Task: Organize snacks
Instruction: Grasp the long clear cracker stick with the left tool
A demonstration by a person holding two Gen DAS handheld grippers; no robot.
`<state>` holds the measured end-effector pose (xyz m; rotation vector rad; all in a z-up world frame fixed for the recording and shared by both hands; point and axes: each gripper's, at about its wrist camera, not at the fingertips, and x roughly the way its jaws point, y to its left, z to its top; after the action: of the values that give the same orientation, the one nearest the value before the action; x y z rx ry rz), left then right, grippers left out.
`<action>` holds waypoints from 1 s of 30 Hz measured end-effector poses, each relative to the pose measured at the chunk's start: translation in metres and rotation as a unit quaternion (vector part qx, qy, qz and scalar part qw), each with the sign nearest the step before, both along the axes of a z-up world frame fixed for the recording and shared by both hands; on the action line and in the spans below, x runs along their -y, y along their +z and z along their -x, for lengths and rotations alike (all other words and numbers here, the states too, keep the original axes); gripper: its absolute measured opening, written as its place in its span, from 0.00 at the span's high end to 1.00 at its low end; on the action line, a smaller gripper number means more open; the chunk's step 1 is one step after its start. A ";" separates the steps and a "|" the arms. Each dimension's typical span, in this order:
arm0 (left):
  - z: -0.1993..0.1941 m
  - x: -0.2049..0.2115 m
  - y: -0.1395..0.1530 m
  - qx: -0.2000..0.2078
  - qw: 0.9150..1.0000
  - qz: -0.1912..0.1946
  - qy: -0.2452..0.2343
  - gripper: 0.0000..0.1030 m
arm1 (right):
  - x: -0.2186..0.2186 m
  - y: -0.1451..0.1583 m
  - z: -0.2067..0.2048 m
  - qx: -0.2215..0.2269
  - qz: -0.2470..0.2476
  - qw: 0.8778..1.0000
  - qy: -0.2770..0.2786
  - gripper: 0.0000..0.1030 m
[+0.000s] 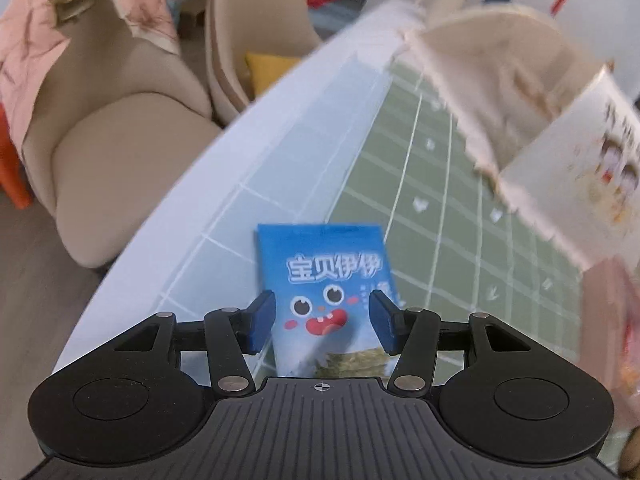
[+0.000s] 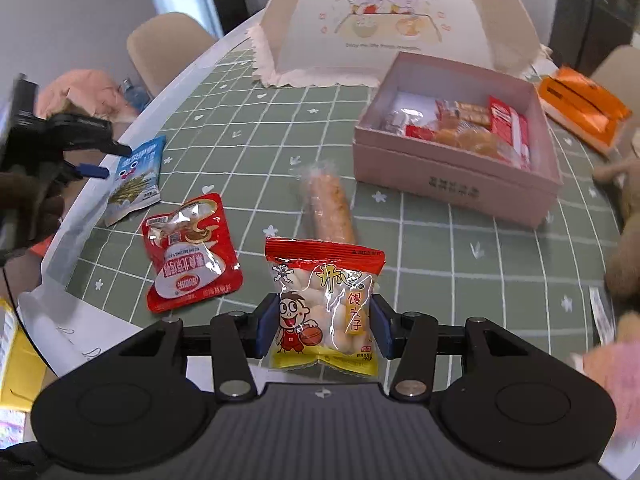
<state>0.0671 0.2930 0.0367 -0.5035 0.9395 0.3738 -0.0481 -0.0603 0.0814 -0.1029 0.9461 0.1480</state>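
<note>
The left gripper (image 1: 322, 322) hovers with jaws apart over the blue seaweed snack packet (image 1: 328, 288) lying near the table's edge (image 1: 168, 216); whether its pads touch is unclear. A red packet (image 2: 192, 252) and wrapped sausage (image 2: 330, 208) lie further right. The right gripper (image 2: 322, 328) clamps a Wangzai bun-snack bag (image 2: 324, 308), with the pink box (image 2: 456, 176) of snacks beyond.
</note>
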 end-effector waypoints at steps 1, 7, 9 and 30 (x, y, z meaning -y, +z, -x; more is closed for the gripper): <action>-0.003 0.008 -0.001 -0.002 1.000 -0.017 -0.015 0.45 | 0.002 -0.001 0.003 0.000 0.000 1.000 -0.005 0.53; -0.001 0.082 -0.001 0.004 0.985 -0.054 -0.165 0.46 | 0.017 -0.007 0.014 -0.005 0.004 1.000 -0.030 0.53; 0.002 0.104 0.001 0.009 0.975 -0.049 -0.218 0.46 | 0.022 -0.007 0.013 -0.001 0.008 0.999 -0.037 0.53; 0.066 0.112 -0.013 -0.011 0.979 0.140 -0.148 0.52 | 0.021 -0.015 -0.024 0.035 0.032 0.998 -0.050 0.34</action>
<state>0.0008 0.1807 0.0241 -0.6067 1.0779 -0.0235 -0.0240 -0.0811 0.0662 -0.1192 0.8850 0.0204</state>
